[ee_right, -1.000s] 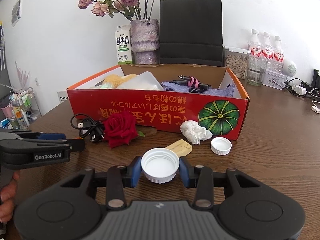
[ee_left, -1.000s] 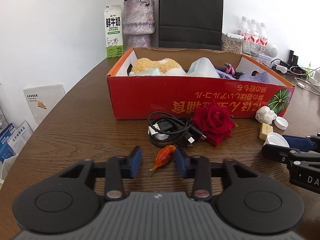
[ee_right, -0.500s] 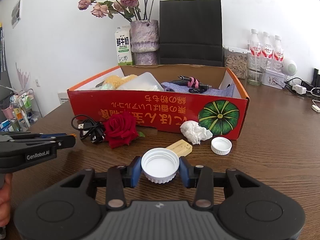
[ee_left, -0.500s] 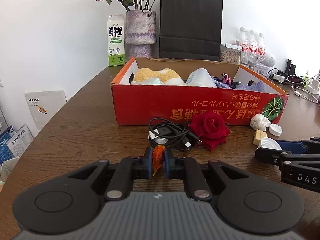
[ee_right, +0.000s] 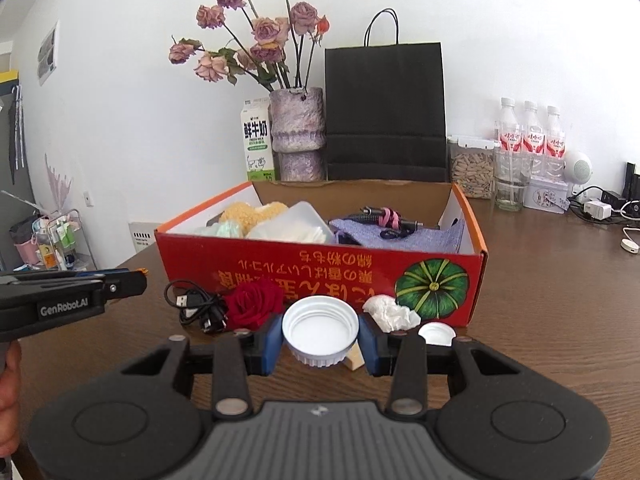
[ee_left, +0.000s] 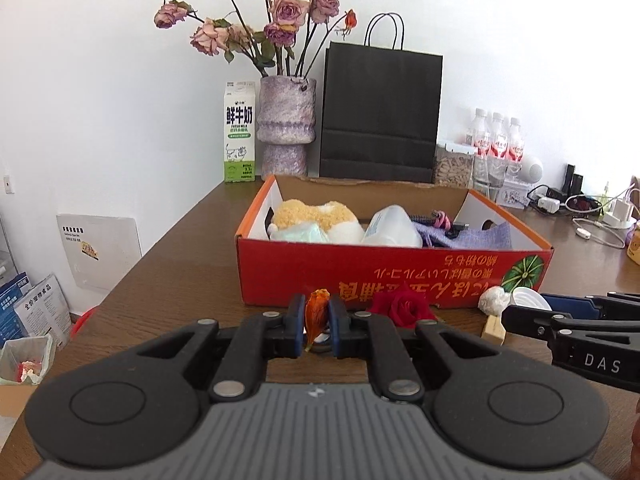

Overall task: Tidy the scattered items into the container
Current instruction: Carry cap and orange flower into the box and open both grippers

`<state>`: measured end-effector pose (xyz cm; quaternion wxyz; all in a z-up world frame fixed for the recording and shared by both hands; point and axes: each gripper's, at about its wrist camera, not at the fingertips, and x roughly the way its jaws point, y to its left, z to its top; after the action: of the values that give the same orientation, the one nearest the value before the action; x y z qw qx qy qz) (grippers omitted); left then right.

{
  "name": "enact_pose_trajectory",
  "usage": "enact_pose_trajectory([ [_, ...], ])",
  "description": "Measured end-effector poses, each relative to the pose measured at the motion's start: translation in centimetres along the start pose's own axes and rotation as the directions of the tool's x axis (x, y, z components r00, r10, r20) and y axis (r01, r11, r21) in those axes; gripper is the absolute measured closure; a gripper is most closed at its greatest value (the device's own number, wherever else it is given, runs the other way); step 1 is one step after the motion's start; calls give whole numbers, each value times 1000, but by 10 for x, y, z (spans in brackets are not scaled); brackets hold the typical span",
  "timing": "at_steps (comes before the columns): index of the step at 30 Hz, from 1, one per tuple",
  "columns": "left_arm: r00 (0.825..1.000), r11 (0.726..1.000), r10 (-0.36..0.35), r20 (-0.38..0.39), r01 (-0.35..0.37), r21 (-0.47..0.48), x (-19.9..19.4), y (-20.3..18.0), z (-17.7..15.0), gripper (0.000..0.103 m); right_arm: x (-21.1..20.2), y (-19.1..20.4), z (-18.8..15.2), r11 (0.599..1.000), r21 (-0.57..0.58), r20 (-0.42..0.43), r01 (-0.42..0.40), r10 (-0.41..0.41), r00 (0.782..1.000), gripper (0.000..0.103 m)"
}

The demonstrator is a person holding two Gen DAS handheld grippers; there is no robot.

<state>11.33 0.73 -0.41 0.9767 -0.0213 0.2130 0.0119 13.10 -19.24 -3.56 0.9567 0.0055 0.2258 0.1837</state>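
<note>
My left gripper (ee_left: 316, 326) is shut on a small orange dried flower bud (ee_left: 316, 312), held above the table in front of the red cardboard box (ee_left: 392, 276). My right gripper (ee_right: 320, 340) is shut on a large white jar lid (ee_right: 320, 330), open side up, also short of the box (ee_right: 320, 276). On the table by the box front lie a red rose (ee_right: 256, 306), a black USB cable (ee_right: 198, 310), a crumpled tissue (ee_right: 390, 312), a small white cap (ee_right: 436, 334) and a wooden block (ee_left: 494, 328). The box holds a plush toy, a plastic container, purple cloth and a pink-banded tool.
Behind the box stand a milk carton (ee_left: 239, 138), a purple vase of dried roses (ee_left: 286, 128) and a black paper bag (ee_left: 380, 112). Water bottles (ee_right: 530, 140), a jar and chargers with cables line the back right. The table's left edge drops to floor clutter.
The left gripper closed on the orange bud and lifted it off the table toward the box. The right gripper rose a little with the white lid.
</note>
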Motion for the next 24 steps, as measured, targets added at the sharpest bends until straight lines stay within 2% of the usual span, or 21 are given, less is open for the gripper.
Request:
enact_pose_trajectory([
  [6,996,1000,-25,82,25,-4,-9,-8,27,90,-10,-2,29,1000,-2,87,1,-1,996,64],
  [13,987,999,-43,158,46,-16,0,-20,60,90,-4,-9,62,1000,11,157,10,-12,988,64],
  [19,979,997,-37,201,49,-51,22,-27,87,90,17,-19,90,999,44,206,25,-33,978,64],
  [24,975,994,2,220,21,-103,59,-29,107,90,50,-32,113,996,81,241,35,-53,969,64],
])
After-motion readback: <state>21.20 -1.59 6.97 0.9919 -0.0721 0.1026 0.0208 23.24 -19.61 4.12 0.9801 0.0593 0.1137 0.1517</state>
